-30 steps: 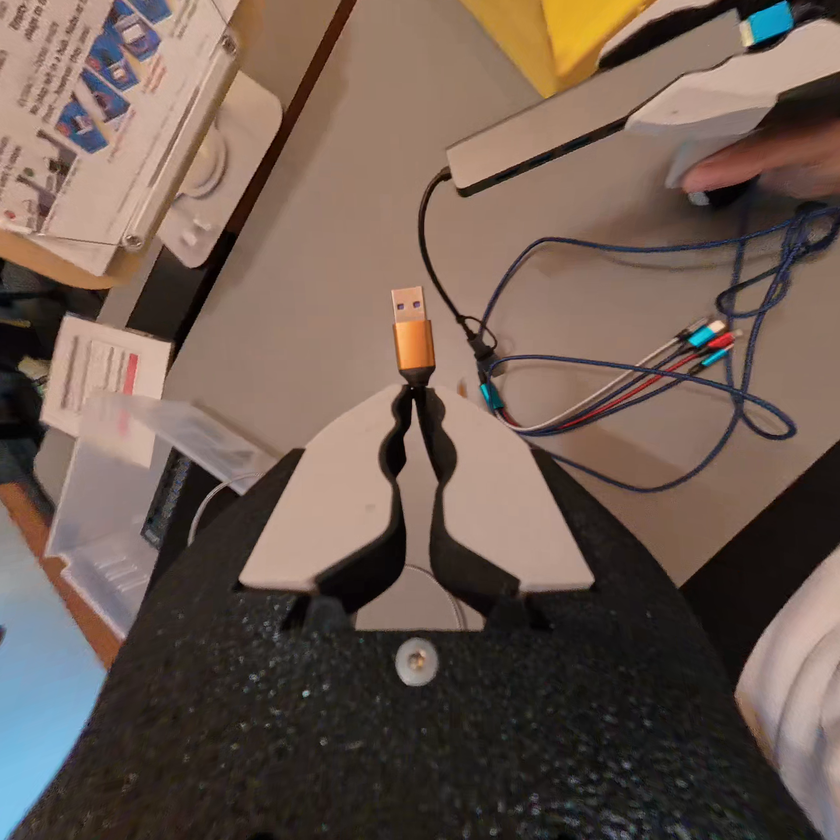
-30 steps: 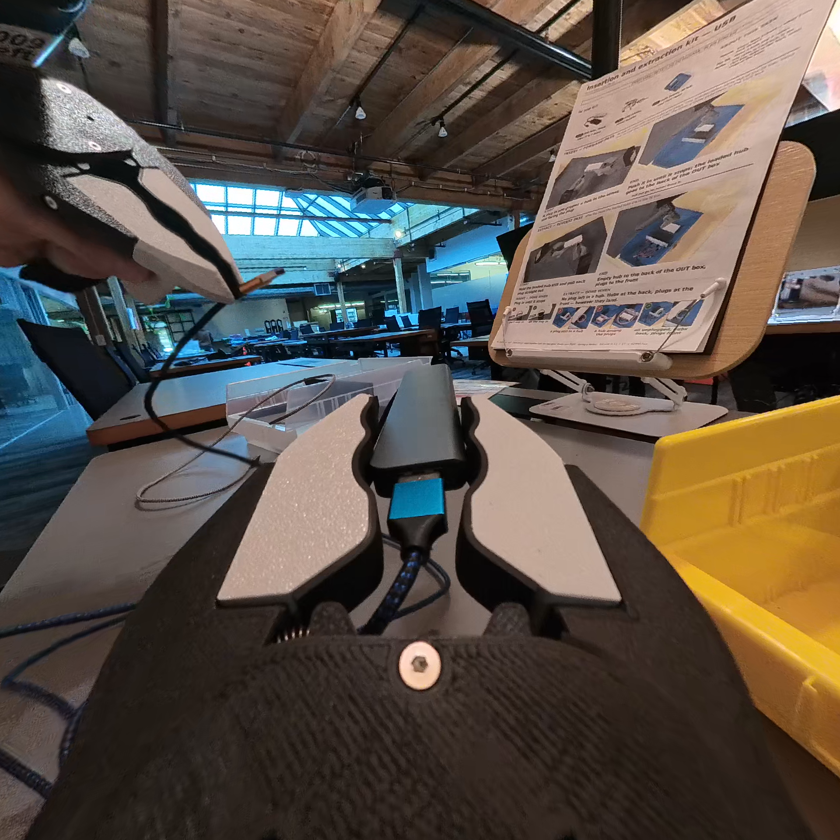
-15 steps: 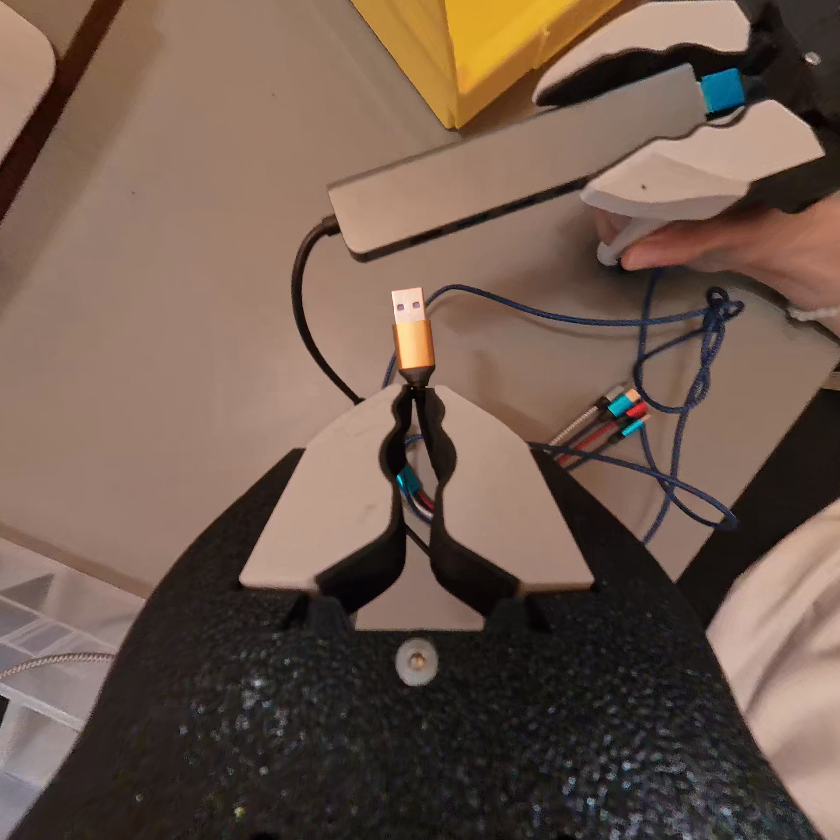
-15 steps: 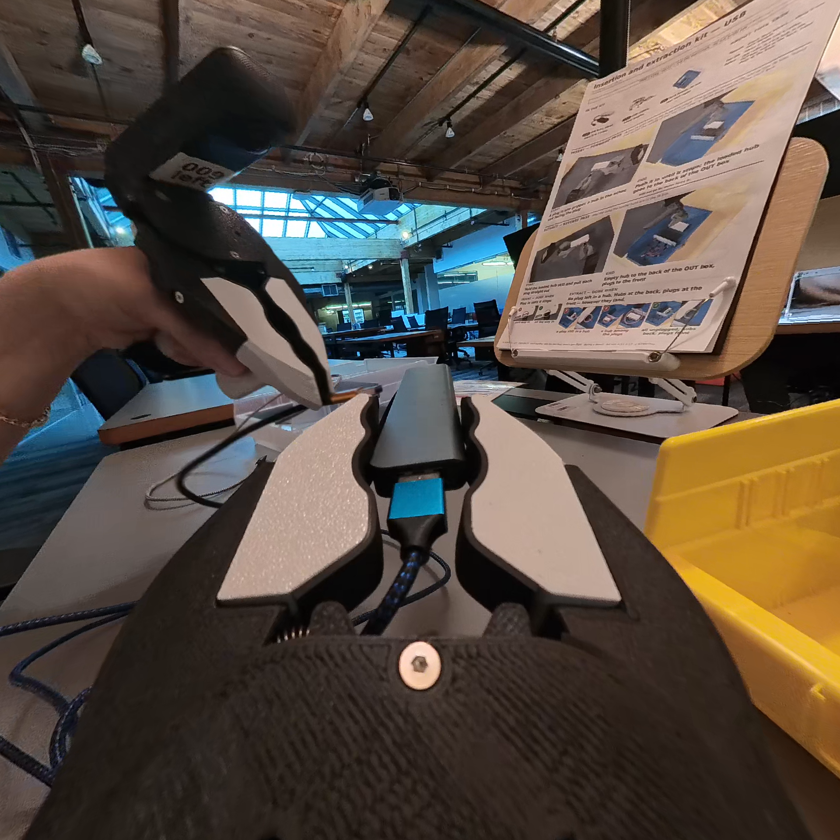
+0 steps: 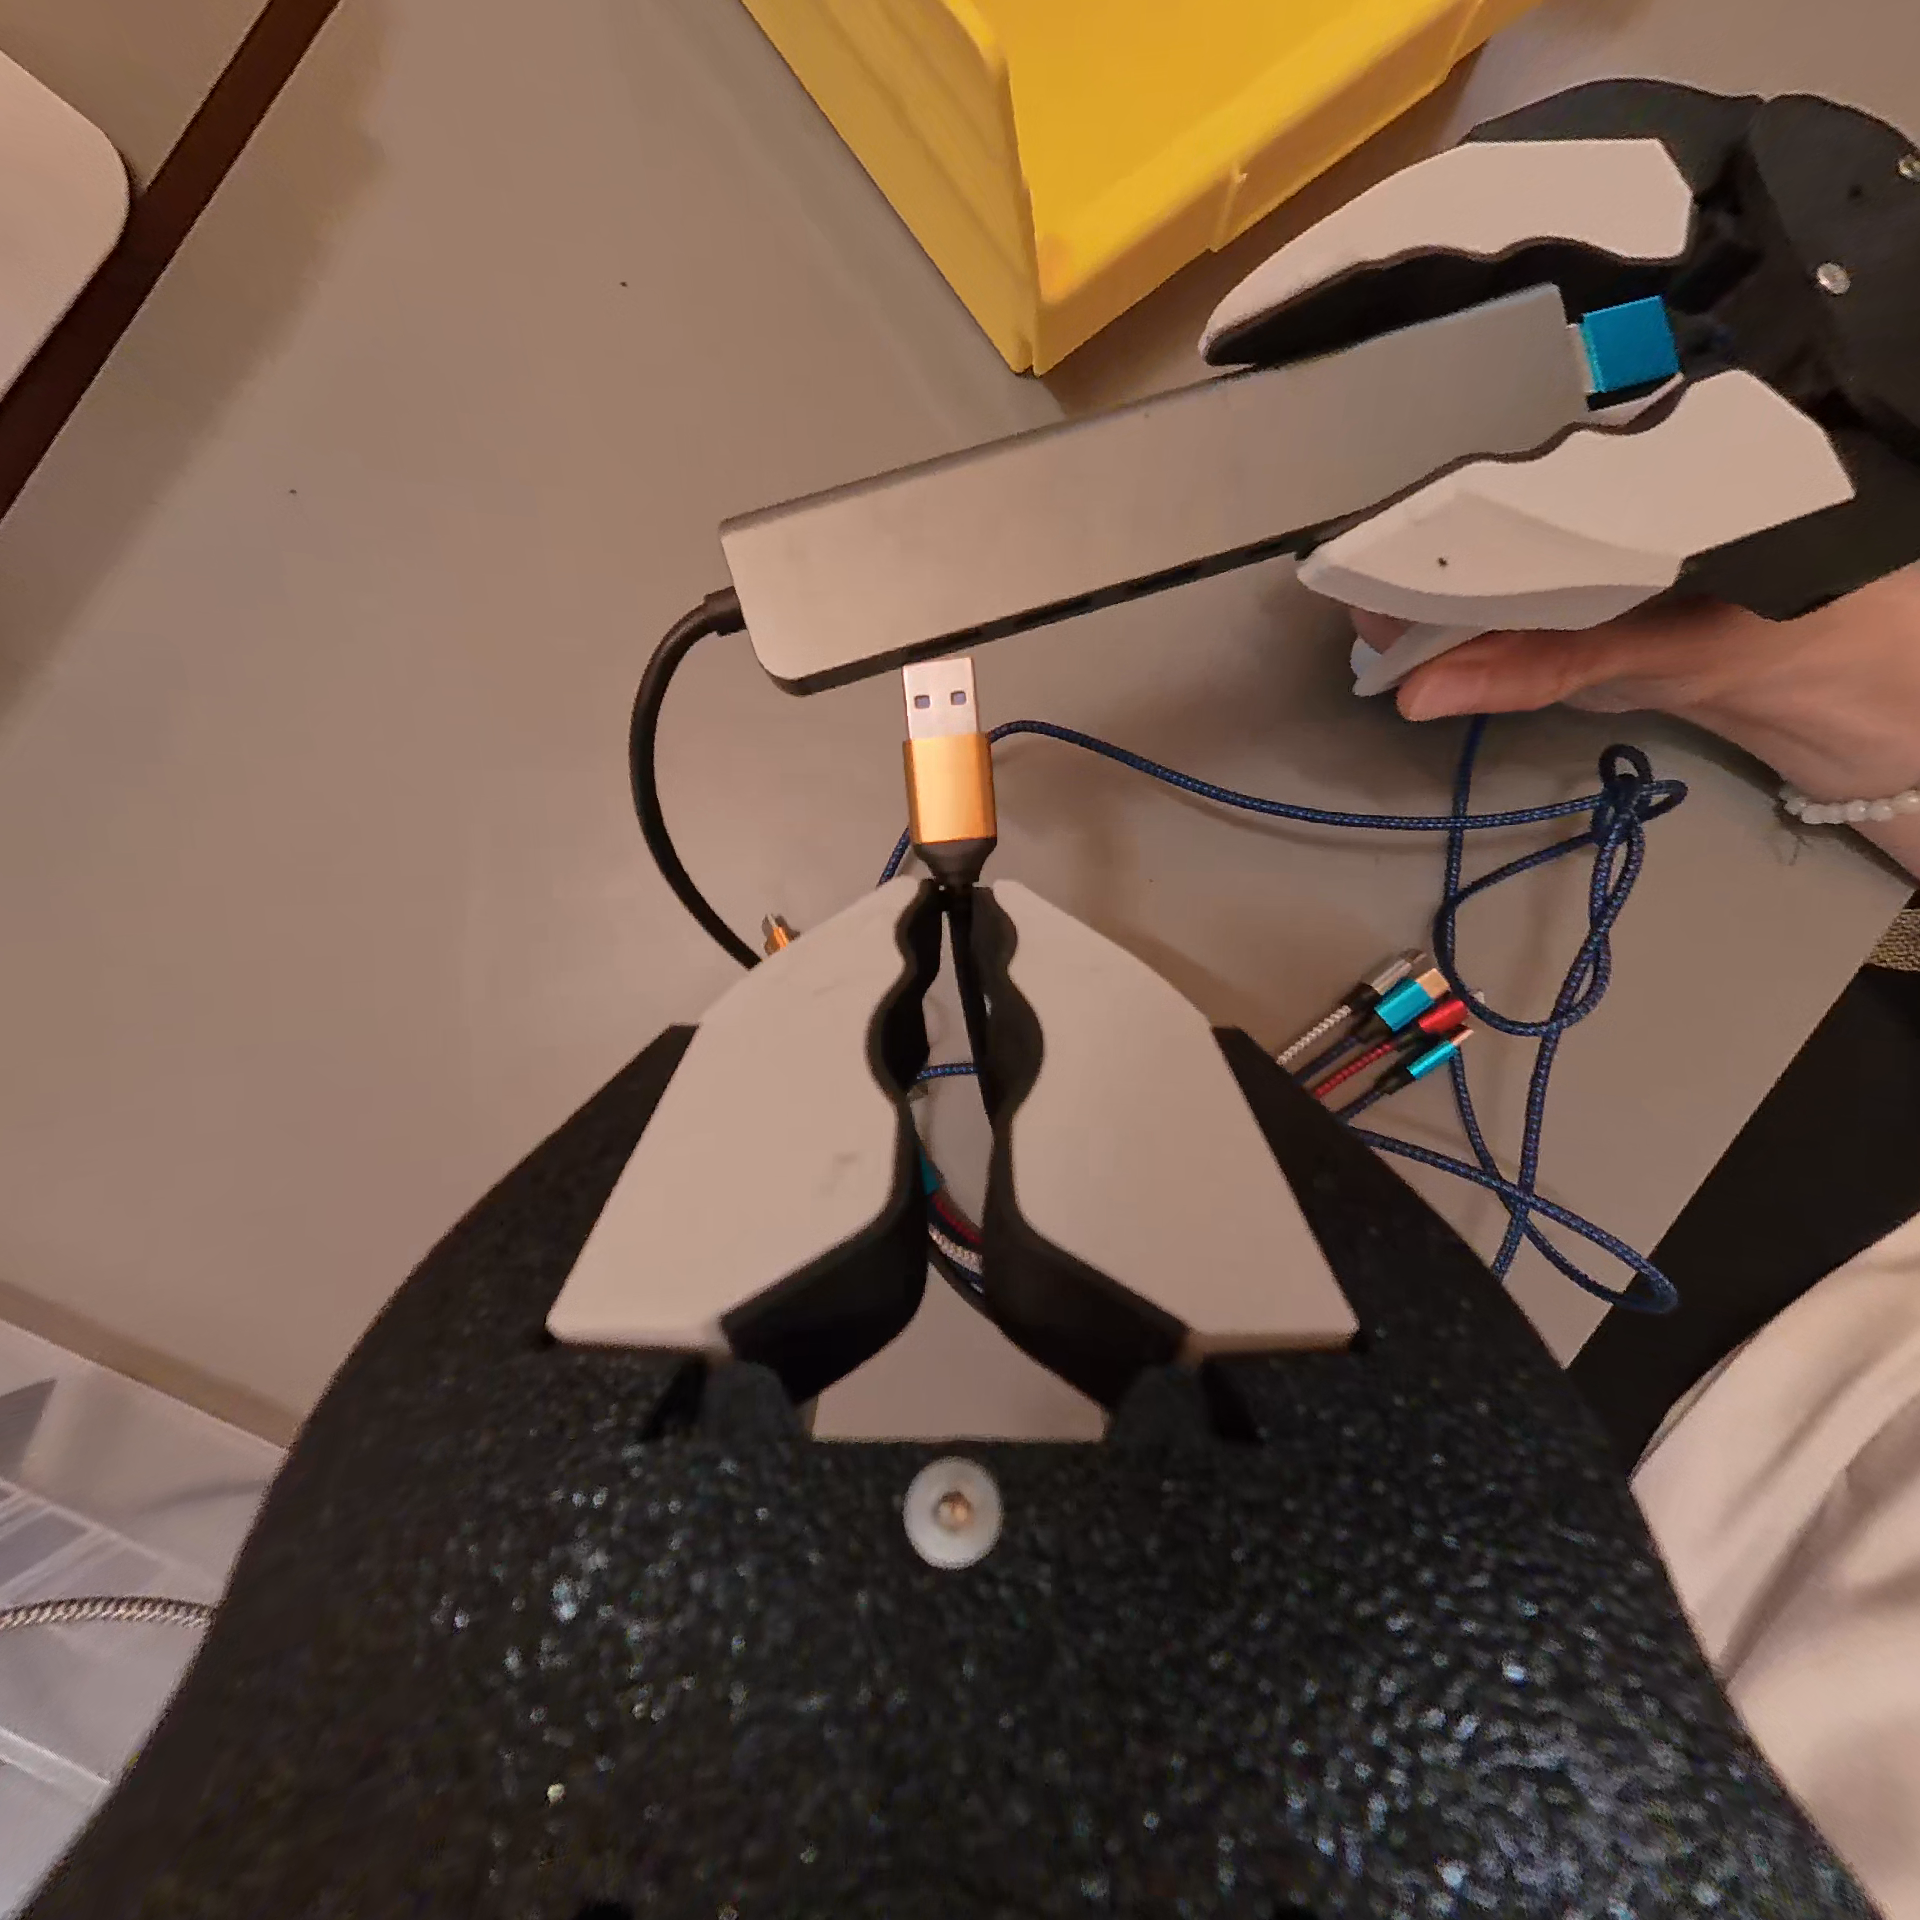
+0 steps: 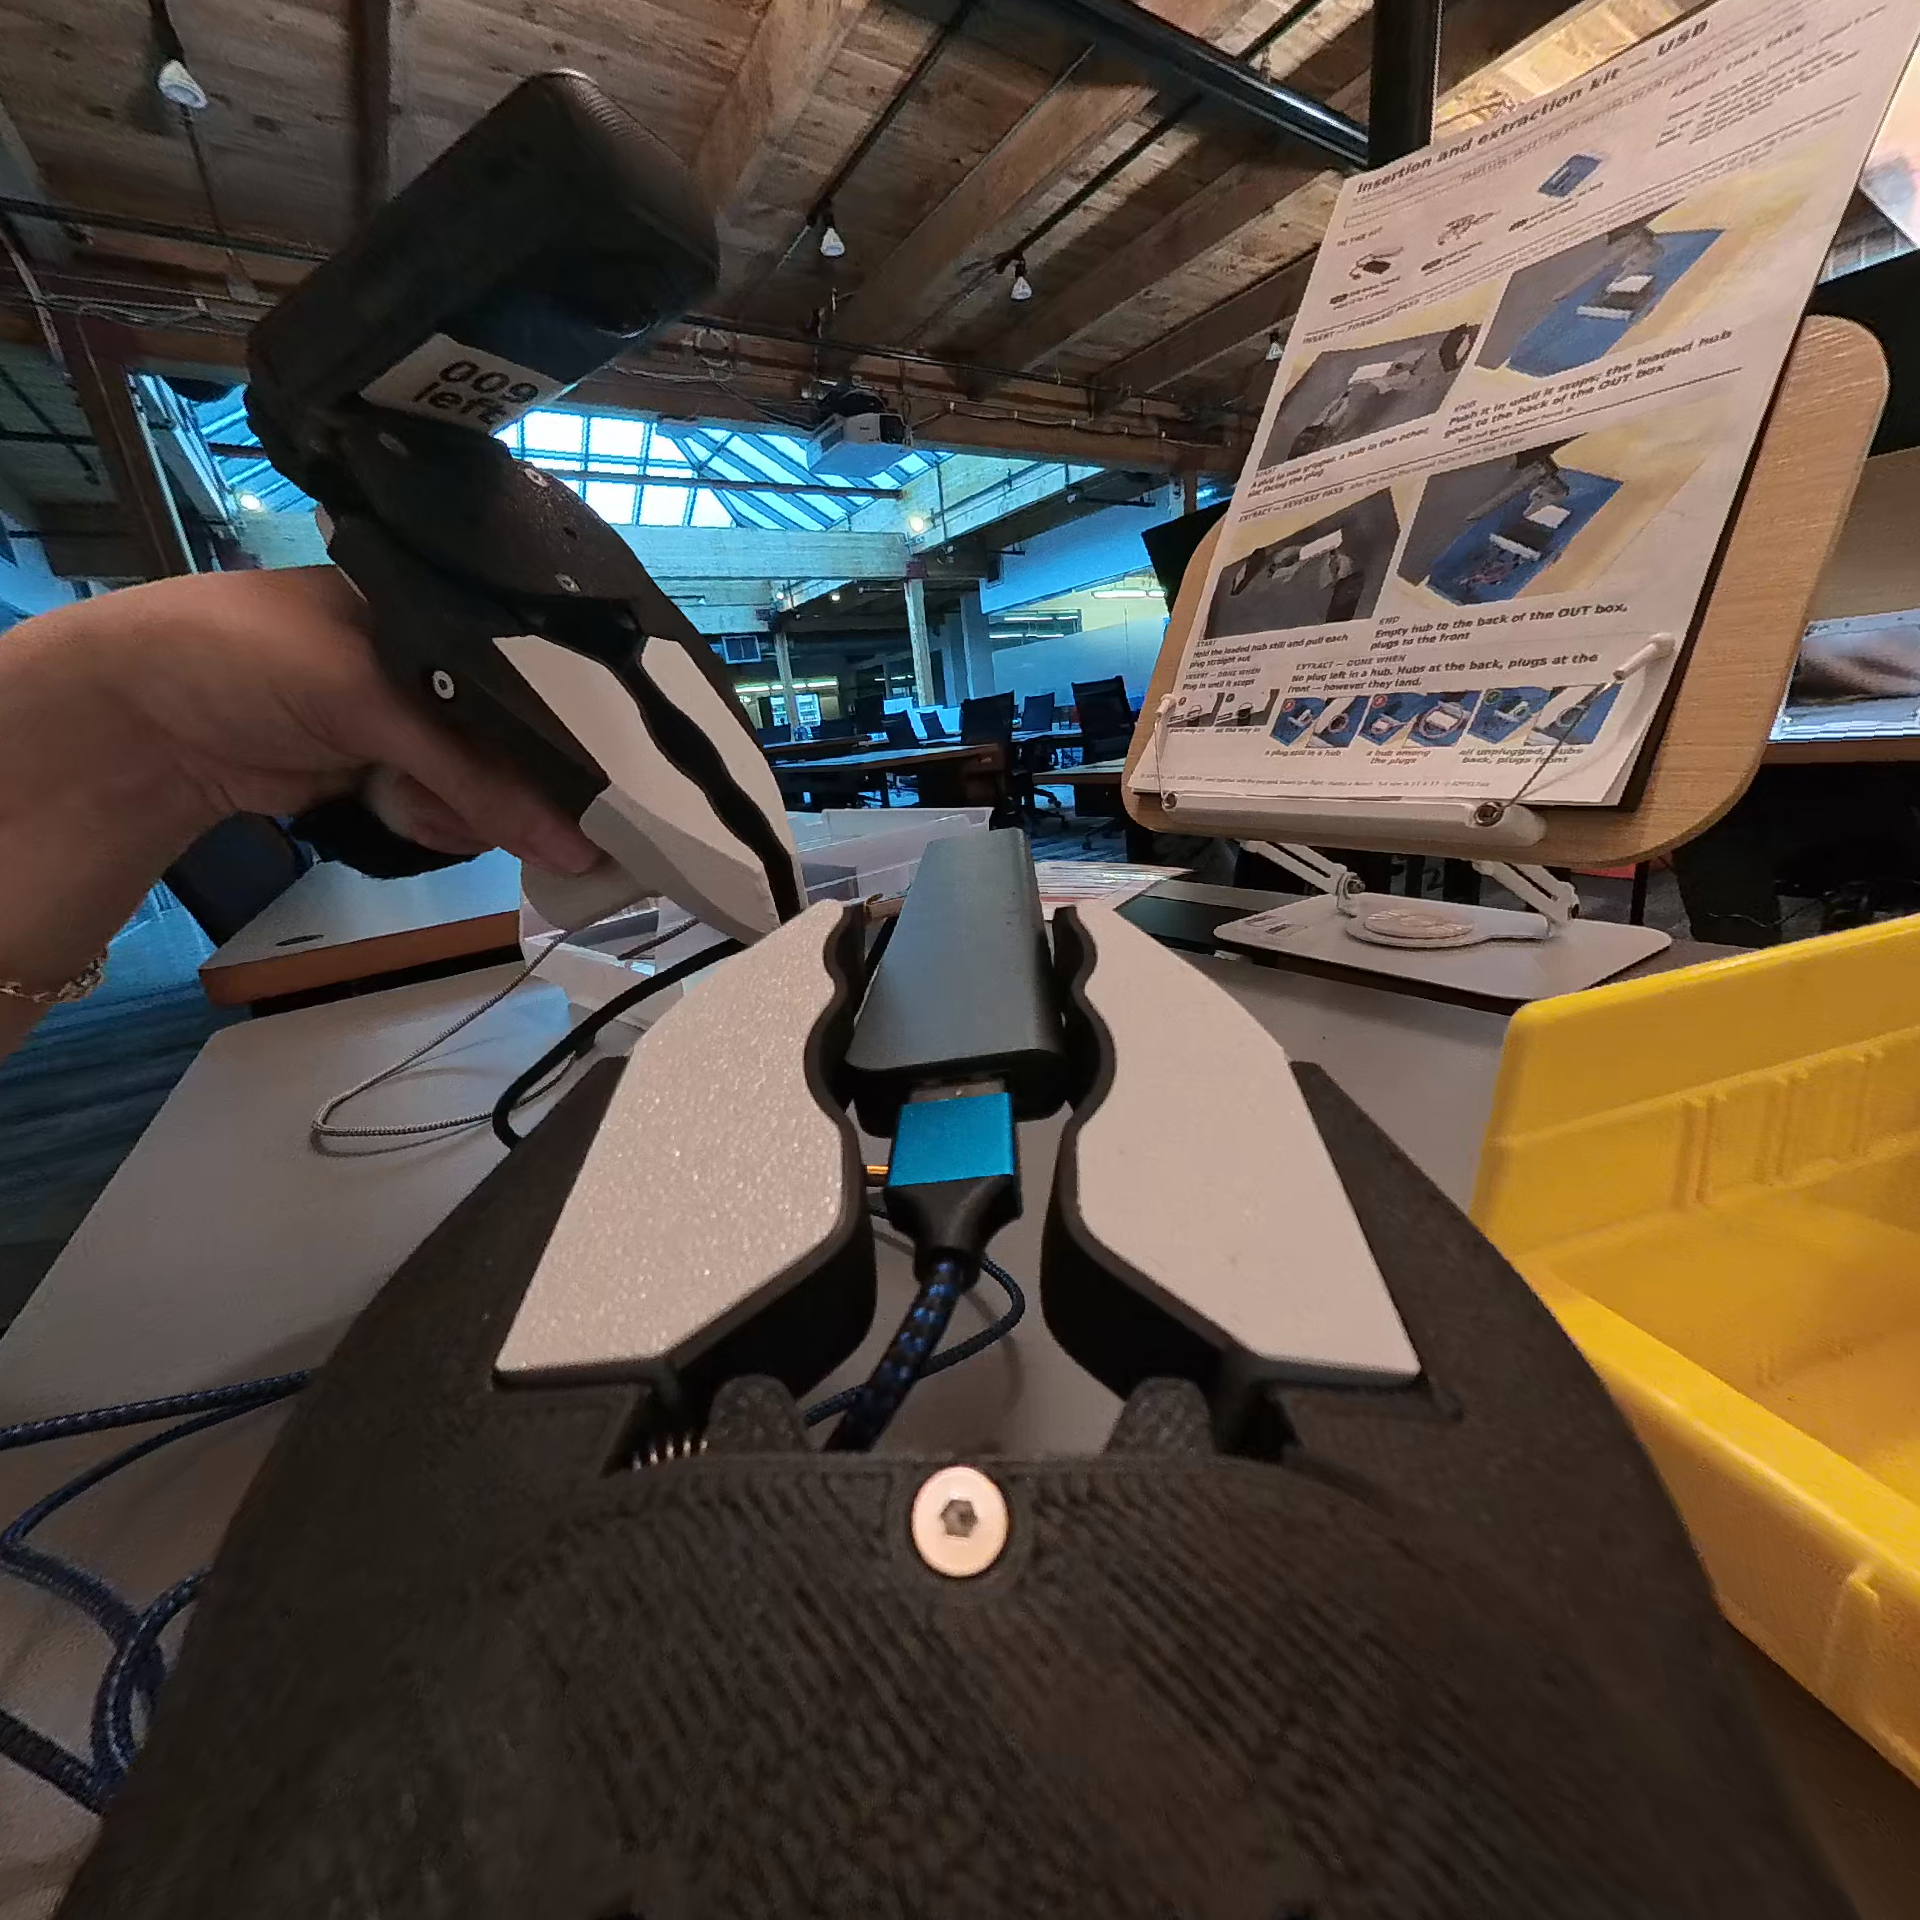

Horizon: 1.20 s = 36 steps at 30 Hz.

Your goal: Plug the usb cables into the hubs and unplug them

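Left wrist view: left gripper fingers pinch the orange plug's cable; at 2 o'clock, right gripper fingers clamp the hub.

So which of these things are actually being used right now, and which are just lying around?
In use:
left gripper
orange USB plug
grey hub
right gripper
blue plug

Lying about:
yellow bin
loose cable bundle
instruction sheet

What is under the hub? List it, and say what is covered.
Under the raised hub lie bare grey table, its black lead and a blue cable. The orange plug sits at its side edge. The table directly beneath is covered.
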### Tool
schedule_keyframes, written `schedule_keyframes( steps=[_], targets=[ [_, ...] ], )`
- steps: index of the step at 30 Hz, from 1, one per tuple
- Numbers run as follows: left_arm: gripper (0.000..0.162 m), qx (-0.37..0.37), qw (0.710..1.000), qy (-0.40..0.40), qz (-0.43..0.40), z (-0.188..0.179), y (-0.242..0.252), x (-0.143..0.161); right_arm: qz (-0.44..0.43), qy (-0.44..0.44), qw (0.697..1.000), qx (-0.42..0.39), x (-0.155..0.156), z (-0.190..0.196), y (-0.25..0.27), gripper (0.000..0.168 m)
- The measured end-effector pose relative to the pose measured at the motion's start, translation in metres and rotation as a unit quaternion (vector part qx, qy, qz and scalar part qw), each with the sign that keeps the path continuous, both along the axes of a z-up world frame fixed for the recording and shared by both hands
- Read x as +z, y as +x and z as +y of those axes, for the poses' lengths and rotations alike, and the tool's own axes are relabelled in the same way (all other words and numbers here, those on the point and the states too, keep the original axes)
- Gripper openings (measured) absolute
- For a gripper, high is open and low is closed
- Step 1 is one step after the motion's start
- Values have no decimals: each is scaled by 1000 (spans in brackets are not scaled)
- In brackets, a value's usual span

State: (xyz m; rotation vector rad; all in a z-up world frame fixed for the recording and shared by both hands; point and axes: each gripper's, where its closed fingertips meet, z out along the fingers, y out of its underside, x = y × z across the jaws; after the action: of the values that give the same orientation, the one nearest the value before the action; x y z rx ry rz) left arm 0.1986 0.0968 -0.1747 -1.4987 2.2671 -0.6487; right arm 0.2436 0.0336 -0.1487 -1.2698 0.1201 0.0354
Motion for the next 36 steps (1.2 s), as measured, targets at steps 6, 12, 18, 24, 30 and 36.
schedule_keyframes(
  steps=[6, 12, 18, 24, 30, 36],
  targets=[
    [5, 9, 1000, 7, 0, 1, 1, 1, -14, -13, 1000, -16, -2, 3, -1, 35],
    [5, 11, 1000, 17, 2, 2, 2, 0, -18, -21, 999, -23, -3, 5, -1, 35],
    [5, 15, 999, 27, 12, 4, 2, -3, -22, -23, 999, -25, -3, 5, -2, 35],
    [5, 10, 999, 34, 7, 2, 2, 0, -24, -26, 999, -27, -4, 6, -2, 35],
    [5, 9, 999, 40, -4, 0, 3, 1, -25, -29, 999, -31, -4, 7, -1, 35],
    [5, 17, 999, 36, -27, 3, 5, 7, -22, -28, 999, -31, -4, 7, -1, 36]
  ],
)
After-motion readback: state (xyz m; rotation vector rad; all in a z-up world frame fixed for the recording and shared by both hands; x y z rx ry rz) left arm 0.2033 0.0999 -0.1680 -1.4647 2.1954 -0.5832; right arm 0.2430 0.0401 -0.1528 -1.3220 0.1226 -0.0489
